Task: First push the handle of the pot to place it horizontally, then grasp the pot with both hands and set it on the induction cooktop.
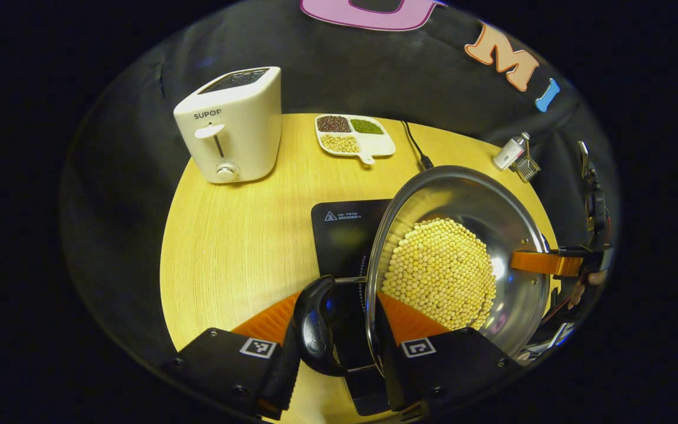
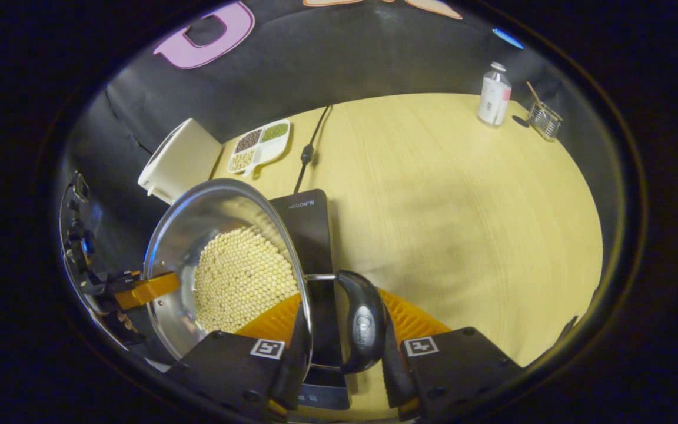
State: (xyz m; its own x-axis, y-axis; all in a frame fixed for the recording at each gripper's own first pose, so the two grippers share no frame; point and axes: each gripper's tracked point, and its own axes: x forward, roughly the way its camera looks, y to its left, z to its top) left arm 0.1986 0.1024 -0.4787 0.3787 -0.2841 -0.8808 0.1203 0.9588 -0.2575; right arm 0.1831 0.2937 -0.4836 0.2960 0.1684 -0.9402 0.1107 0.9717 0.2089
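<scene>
Shiny steel pot (image 1: 462, 259) full of pale beans held aloft over black induction cooktop (image 1: 345, 235), cooktop at 9 o'clock of pot. Left gripper (image 1: 339, 330) and right gripper (image 2: 339, 330) each clamp black side handle (image 1: 315, 330), handle axis level.

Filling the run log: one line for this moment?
pot: lifted over cooktop | left gripper: shut on handle | right gripper: shut on other handle | beans inside

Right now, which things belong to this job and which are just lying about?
Job: pot of beans, its handles, cooktop, left gripper, right gripper.
Lying about: toaster, bean tray, bottle, wire basket.
</scene>
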